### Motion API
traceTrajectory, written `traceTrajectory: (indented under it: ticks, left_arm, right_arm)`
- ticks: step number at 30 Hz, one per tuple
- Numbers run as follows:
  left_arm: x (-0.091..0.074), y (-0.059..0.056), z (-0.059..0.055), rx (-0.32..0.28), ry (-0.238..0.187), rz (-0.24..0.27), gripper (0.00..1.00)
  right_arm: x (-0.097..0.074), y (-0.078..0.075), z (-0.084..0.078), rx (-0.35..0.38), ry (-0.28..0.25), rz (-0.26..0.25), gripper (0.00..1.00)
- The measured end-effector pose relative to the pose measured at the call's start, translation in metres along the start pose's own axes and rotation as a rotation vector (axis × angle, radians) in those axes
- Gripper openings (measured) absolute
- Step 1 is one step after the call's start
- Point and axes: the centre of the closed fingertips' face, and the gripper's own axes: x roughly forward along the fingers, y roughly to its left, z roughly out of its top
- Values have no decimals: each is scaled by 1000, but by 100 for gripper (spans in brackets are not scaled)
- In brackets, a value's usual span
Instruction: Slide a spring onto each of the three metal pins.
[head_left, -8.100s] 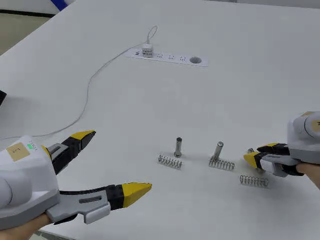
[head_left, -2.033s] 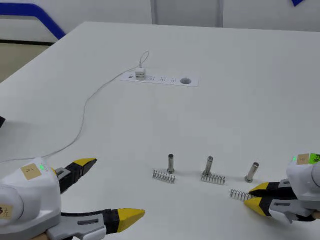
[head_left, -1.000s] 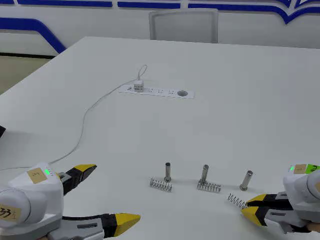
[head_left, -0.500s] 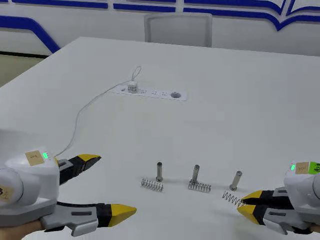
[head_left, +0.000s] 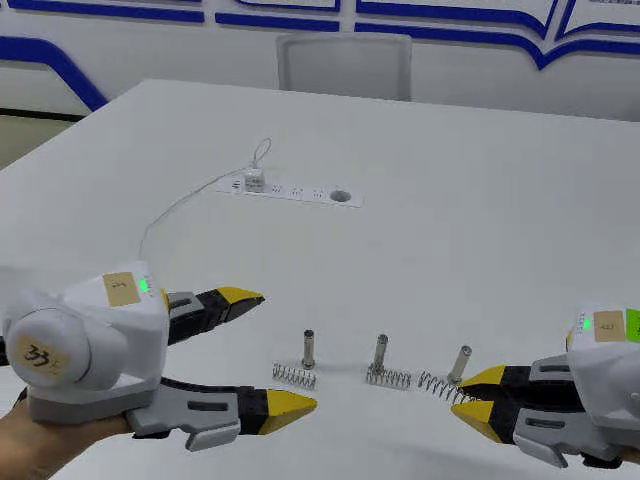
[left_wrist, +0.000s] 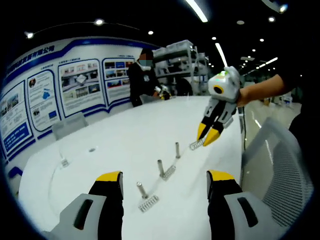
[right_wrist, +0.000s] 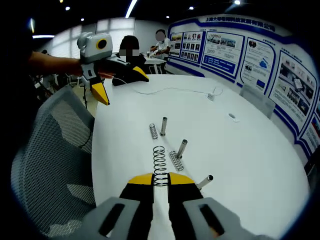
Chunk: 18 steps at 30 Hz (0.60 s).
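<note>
**Spring drawing in on the right pin**

The right gripper (head_left: 474, 397) is pinching one spring (head_left: 437, 386) by its end, jaws nearly closed. The coil is now crossing just in front of the right pin (head_left: 460, 364), nearer than a second ago. Well left of that pin, the left gripper (head_left: 280, 350) is hanging wide open, gripping nothing.
</note>
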Motion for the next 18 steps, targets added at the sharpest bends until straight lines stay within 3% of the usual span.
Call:
traceTrajectory:
  ticks: [5,9,18]
  left_arm:
    - [15,-14,-4,31,36,-77,62]
    - [25,-24,-5,30,38,-126,59]
    - [40,-32,3,34,22,-175,51]
  right_arm:
    - [-2,5,7,-18,-10,1,10]
    - [-1,12,11,-44,-7,10,10]
    - [-4,21,25,-76,-29,27,10]
